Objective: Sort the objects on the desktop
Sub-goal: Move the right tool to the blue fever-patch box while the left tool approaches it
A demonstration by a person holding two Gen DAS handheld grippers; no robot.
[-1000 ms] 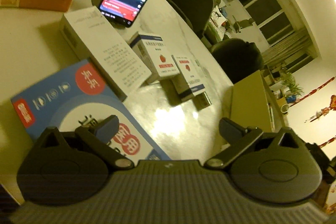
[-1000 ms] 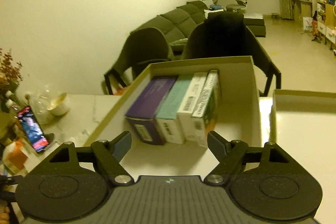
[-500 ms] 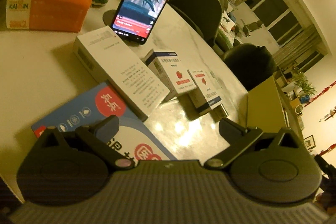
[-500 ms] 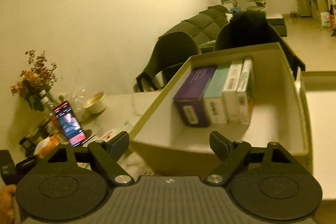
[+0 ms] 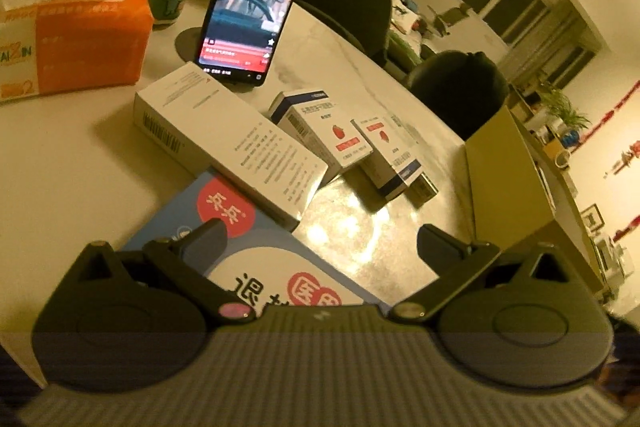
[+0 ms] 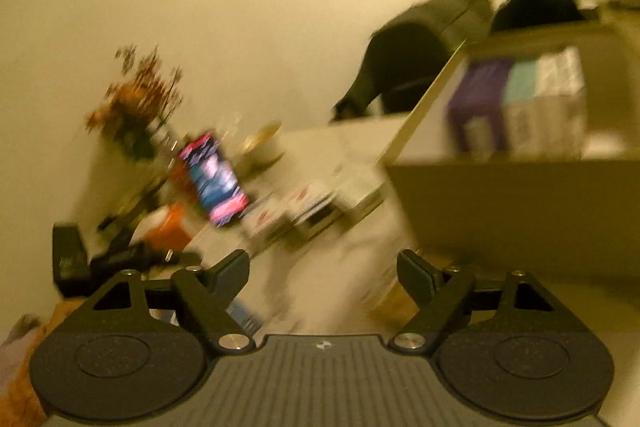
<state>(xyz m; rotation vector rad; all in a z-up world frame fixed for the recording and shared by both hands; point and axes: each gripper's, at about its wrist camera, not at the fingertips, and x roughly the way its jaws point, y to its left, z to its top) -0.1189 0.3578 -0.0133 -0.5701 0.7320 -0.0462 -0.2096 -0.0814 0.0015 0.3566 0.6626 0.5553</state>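
On the table (image 5: 72, 163), lying side by side: white box (image 5: 228, 143), two smaller boxes (image 5: 324, 131), blue pack (image 5: 256, 259) nearest. Hovering above, left gripper (image 5: 316, 239) gaping wide, gripping nothing. Showing blurred, right gripper (image 6: 322, 269) likewise spread and empty beside the carton (image 6: 516, 203) holding upright boxes (image 6: 516, 107)
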